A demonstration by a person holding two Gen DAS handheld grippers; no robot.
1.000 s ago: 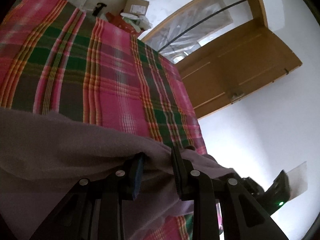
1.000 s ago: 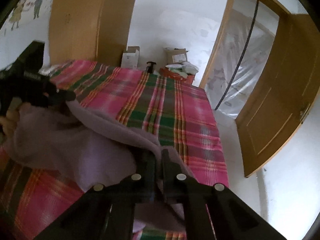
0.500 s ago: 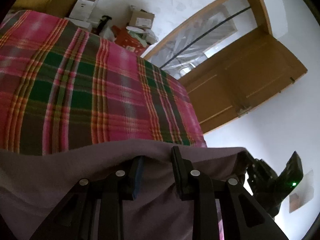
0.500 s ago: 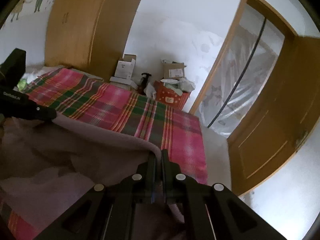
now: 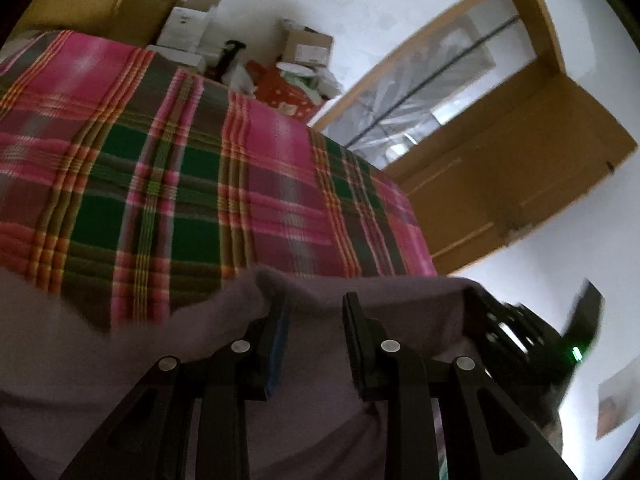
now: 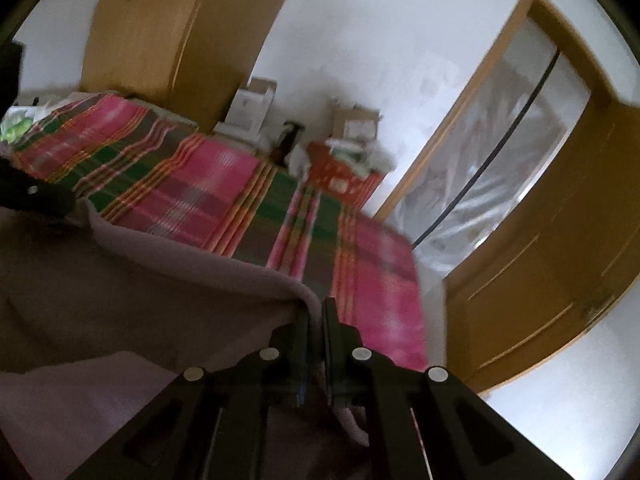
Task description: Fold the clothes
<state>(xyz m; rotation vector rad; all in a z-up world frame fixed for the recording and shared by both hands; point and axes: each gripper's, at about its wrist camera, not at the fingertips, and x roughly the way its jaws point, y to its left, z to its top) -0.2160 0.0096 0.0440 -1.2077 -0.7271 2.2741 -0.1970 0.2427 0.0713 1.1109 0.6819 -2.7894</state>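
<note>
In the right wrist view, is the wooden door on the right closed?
No. The wooden door stands swung open, and the doorway beside it shows clear plastic sheeting behind the frame.

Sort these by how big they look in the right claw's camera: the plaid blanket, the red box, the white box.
1. Pink-and-green plaid blanket
2. and 3. Red patterned box and white cardboard box: look alike in size, so no ranking.

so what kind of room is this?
Probably a bedroom at home: a bed under a plaid blanket, a wooden door standing open, and cardboard boxes stacked against the wall.
</note>
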